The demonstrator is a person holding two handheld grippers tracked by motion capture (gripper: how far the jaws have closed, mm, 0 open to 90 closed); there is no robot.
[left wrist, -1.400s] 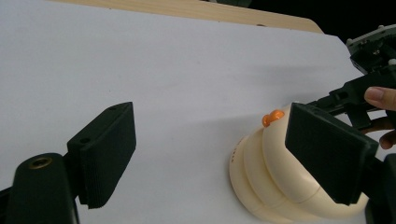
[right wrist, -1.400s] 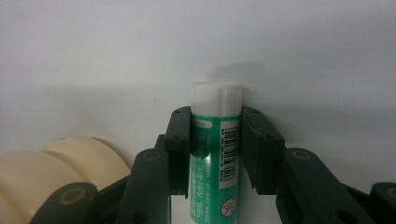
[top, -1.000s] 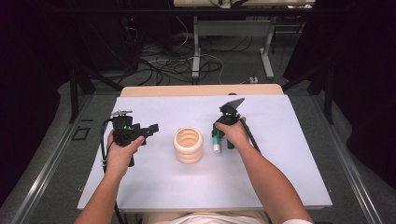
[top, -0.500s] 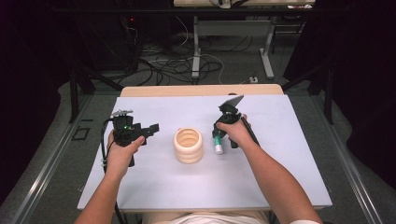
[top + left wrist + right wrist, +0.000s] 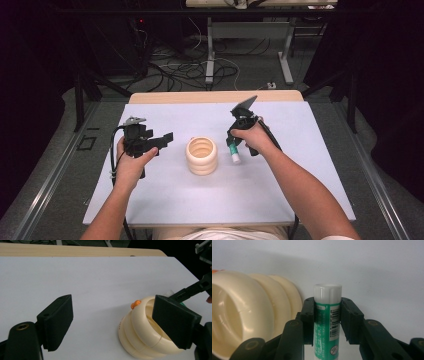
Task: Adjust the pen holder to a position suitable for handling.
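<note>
The glue stick (image 5: pixel 327 322) is squeezed tight in the right tongs (image 5: pixel 327 320), just beside the cup (image 5: pixel 202 155) on the bench (image 5: pixel 280 200); its white cap points out past the tips. The left tongs (image 5: pixel 112 322) are wide open near the cup; one jaw could bump it and tip it, or the stick could slip if the squeeze gets loose.

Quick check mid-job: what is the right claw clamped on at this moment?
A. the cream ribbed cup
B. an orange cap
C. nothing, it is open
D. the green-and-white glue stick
D: in the right gripper view the right claw has both jaws pressed against the green-and-white glue stick, beside the cream ribbed cup.
</note>
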